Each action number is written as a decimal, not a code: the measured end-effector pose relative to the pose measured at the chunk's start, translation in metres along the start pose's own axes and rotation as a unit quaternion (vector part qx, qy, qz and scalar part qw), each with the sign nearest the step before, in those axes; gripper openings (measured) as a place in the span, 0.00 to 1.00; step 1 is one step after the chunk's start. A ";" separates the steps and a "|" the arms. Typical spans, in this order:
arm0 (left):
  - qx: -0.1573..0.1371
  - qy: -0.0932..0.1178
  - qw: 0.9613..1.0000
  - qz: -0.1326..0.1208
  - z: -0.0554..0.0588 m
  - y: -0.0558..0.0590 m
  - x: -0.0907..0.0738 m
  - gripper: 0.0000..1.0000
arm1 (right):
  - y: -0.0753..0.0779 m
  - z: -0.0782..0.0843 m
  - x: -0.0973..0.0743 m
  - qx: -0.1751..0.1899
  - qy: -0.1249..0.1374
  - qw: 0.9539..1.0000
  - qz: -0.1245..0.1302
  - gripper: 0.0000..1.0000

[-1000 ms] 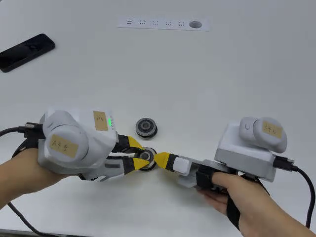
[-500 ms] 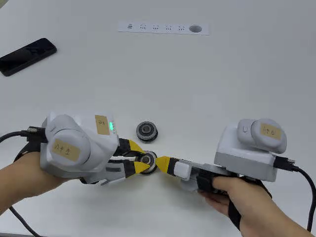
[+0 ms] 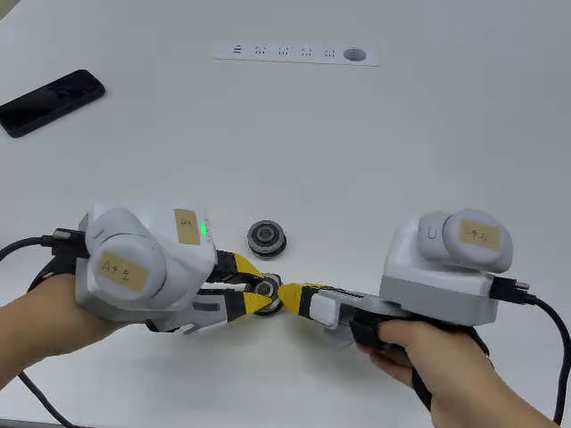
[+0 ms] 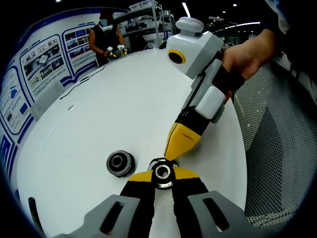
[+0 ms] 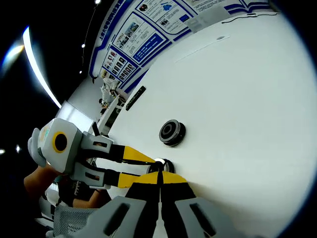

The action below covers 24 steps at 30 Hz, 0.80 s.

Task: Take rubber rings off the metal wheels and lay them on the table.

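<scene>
Wheel (image 4: 163,172) sits clamped between my left gripper's (image 3: 256,287) jaws, bore facing up; right gripper (image 3: 287,294) jaws pressed together, tips touching its rim. Second wheel (image 3: 267,238) lies flat beyond.

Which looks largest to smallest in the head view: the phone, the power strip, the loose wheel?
1-2. power strip (longer) and phone (wider): too alike to rank.
3. loose wheel, smallest, though nearest.

The left gripper (image 4: 163,175) clamps a metal wheel (image 4: 163,170), the right gripper (image 4: 176,148) touching its rim.
</scene>
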<state>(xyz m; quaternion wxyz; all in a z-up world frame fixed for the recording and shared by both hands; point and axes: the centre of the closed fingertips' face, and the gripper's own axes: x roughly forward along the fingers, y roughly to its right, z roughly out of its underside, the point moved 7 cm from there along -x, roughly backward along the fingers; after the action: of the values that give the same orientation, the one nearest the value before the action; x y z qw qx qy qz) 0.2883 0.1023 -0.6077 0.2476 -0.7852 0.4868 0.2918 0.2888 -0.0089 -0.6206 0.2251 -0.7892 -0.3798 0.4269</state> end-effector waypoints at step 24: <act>-0.002 0.002 1.000 -0.003 0.000 0.001 0.000 0.12 | -0.008 0.001 0.004 -0.062 -0.022 0.998 0.013 0.00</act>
<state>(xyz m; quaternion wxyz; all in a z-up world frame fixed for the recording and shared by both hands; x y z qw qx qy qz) 0.2875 0.1021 -0.6081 0.2457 -0.7876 0.4843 0.2910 0.2863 -0.0012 -0.6172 0.1615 -0.7968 -0.4001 0.4230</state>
